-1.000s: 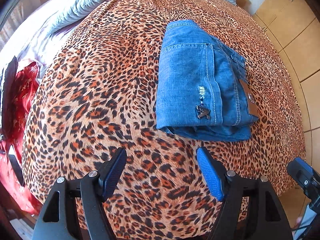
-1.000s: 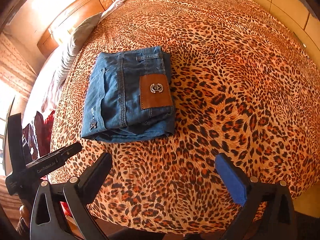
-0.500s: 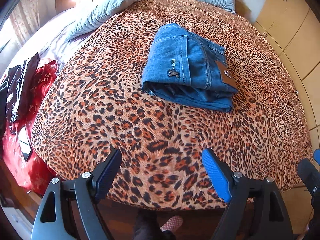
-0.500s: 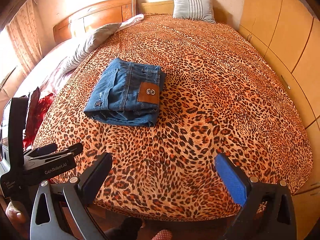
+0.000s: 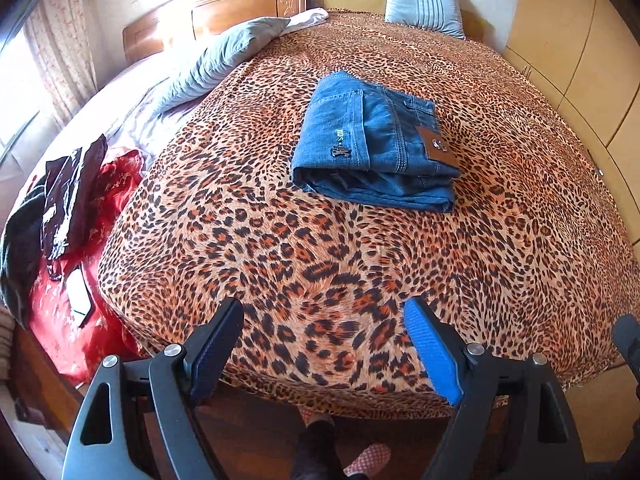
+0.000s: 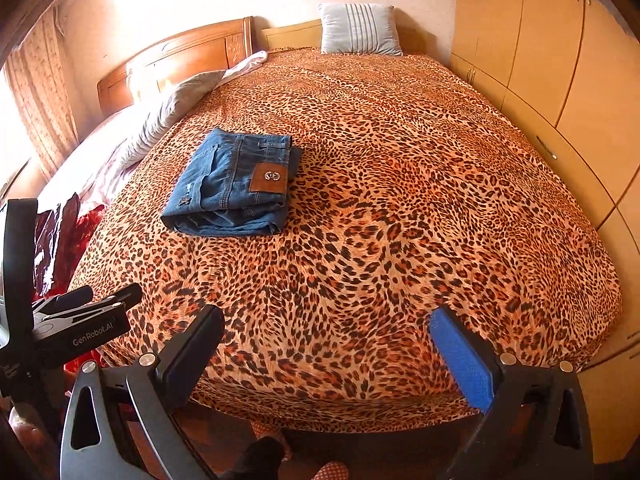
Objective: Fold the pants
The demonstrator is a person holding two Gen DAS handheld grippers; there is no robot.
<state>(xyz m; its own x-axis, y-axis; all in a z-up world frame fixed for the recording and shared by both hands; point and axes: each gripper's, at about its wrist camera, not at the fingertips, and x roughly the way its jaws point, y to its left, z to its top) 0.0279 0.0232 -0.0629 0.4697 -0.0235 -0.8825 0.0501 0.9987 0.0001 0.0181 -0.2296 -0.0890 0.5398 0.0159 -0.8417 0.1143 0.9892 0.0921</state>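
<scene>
The blue denim pants [image 5: 372,144] lie folded into a compact stack on the leopard-print bed [image 5: 320,256], with a brown leather patch on top. They also show in the right wrist view [image 6: 236,184], left of the bed's middle. My left gripper [image 5: 324,320] is open and empty, held back over the foot edge of the bed, well short of the pants. My right gripper [image 6: 326,328] is open and empty too, also back at the foot edge. The left gripper's body [image 6: 76,320] shows at the left of the right wrist view.
Red and black clothes [image 5: 76,208] lie heaped at the bed's left side. Grey pillows [image 5: 224,60] and a striped cushion [image 6: 360,28] sit by the wooden headboard. Wardrobe doors [image 6: 560,60] line the right wall. My feet show on the floor below.
Both grippers have pulled back and up from the bed, so the folded pants look smaller and farther away. Both stay open and empty. The pants have not moved.
</scene>
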